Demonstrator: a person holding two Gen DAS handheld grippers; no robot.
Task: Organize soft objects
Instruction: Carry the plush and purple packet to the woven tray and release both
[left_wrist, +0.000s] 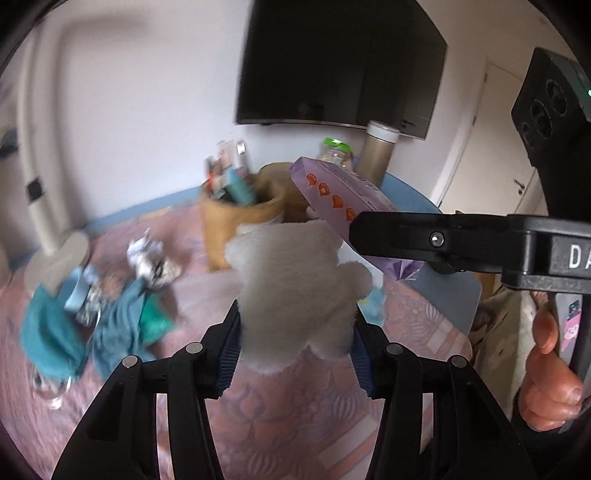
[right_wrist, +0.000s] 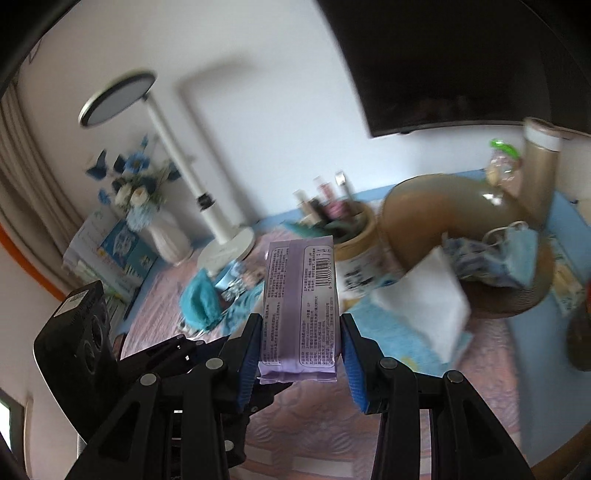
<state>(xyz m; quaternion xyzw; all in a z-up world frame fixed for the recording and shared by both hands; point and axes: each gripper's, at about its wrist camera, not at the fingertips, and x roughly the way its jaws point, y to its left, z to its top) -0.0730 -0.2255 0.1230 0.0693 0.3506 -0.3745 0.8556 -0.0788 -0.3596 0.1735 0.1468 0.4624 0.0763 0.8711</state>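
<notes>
Now, from your left wrist, your left gripper is clamped on a white plush toy, its long axis running up and away from you above the pink patterned bedspread. From your right wrist, your right gripper pinches a purple tissue pack upright, barcode facing you, near a tan basket below a wall television.

Cream-white plush toy; lilac packet with orange marks and black print; teal cloths; pink patterned desk cover; blue-padded black jaws.
</notes>
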